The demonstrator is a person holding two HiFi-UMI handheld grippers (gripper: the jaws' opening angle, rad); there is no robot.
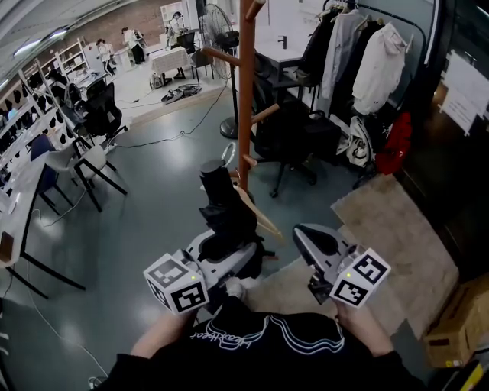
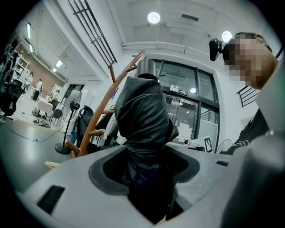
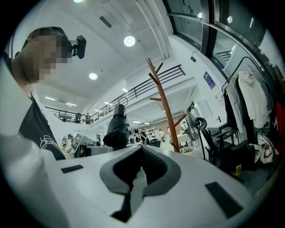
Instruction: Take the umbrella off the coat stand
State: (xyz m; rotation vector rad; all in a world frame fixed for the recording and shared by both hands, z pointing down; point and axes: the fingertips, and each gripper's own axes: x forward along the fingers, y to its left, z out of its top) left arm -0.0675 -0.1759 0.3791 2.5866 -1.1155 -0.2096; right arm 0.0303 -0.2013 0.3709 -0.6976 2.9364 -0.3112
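Left gripper [image 1: 229,250] clasping crinkled black umbrella [image 1: 223,205], wooden stand [image 1: 244,99]

Coats [image 1: 378,69] hang on a rack [image 1: 397,15]; fan [image 1: 220,34] beyond

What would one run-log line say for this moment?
left hand-held gripper: shut on umbrella | right hand-held gripper: shut, empty | umbrella: clear of coat stand

The umbrella [image 1: 220,200] near the coat stand [image 1: 245,114]
The umbrella stands in the left gripper [image 1: 229,256], with the coat stand behind it, the right gripper [image 1: 306,238] to its right, and a clothes rack [image 1: 367,61] further right.
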